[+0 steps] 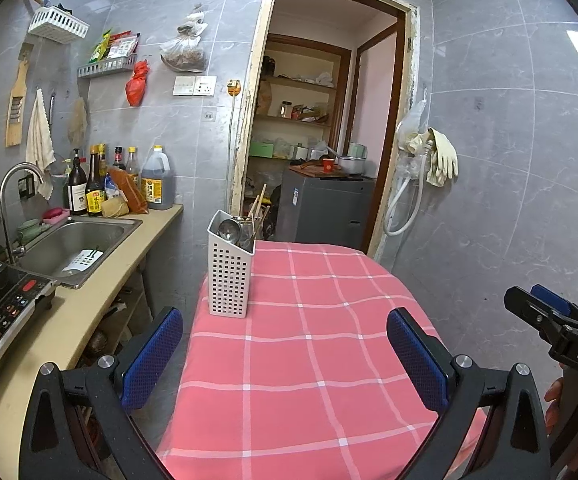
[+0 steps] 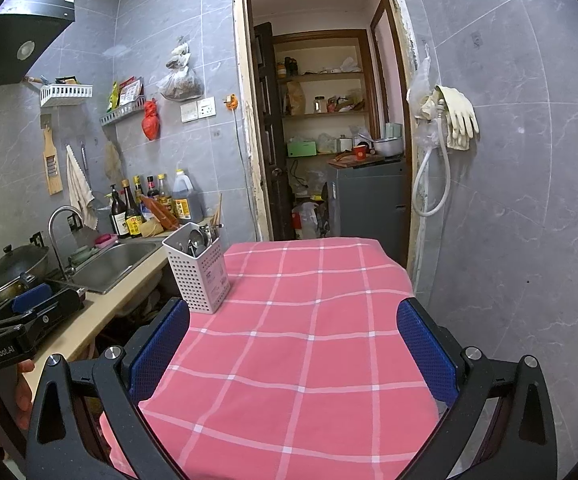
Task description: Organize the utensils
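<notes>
My left gripper and right gripper both hang spread wide and empty above the pink checked tablecloth. The white perforated plastic utensil caddy holding spoons and chopsticks stands upright at the cloth's far left edge. Only my right view shows the dark lidded wok beside the steel sink.

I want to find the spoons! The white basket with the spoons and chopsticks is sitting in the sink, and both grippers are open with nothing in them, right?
Not quite. The white basket stands on the pink checked tablecloth, near its left edge, not in the sink; the left wrist view shows this plainly. The rest is right: spoons and chopsticks poke out of it, and the left gripper and right gripper are both open and empty.
</notes>
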Action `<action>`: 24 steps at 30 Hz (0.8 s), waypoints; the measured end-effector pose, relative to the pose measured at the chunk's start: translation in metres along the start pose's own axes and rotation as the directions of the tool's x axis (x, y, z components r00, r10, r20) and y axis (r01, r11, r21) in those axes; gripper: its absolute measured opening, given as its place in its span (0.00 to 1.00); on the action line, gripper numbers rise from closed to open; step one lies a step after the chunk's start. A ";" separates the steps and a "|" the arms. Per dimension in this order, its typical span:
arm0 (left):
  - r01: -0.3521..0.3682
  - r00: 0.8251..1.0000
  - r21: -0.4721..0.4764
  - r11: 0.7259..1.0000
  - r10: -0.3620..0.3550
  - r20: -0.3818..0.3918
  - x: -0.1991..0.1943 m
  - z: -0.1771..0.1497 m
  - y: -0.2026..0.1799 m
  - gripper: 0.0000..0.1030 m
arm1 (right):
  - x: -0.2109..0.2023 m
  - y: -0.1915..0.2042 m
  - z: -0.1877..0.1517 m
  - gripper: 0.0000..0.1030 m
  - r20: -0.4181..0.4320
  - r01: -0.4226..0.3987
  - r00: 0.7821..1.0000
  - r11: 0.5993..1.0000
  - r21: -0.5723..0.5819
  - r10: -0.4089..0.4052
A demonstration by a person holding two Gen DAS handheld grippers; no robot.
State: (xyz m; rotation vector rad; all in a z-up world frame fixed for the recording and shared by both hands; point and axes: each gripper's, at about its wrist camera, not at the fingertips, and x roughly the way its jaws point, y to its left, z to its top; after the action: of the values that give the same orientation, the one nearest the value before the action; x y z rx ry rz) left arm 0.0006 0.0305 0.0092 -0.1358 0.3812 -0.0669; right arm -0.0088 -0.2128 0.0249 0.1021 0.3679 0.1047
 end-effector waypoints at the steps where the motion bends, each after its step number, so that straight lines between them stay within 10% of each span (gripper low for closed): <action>1: 0.000 1.000 0.000 1.000 0.000 0.001 -0.001 0.000 0.001 0.99 | 0.000 0.000 0.000 0.99 0.000 0.000 1.000 1.000 0.000 0.000; 24: -0.002 1.000 0.000 1.000 0.002 -0.001 -0.001 0.000 0.003 0.99 | 0.001 0.000 0.001 0.99 -0.004 -0.002 1.000 1.000 0.001 0.002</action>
State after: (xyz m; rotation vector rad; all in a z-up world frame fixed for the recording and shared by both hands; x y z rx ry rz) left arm -0.0003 0.0334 0.0090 -0.1357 0.3826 -0.0648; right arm -0.0079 -0.2132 0.0257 0.1033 0.3716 0.1068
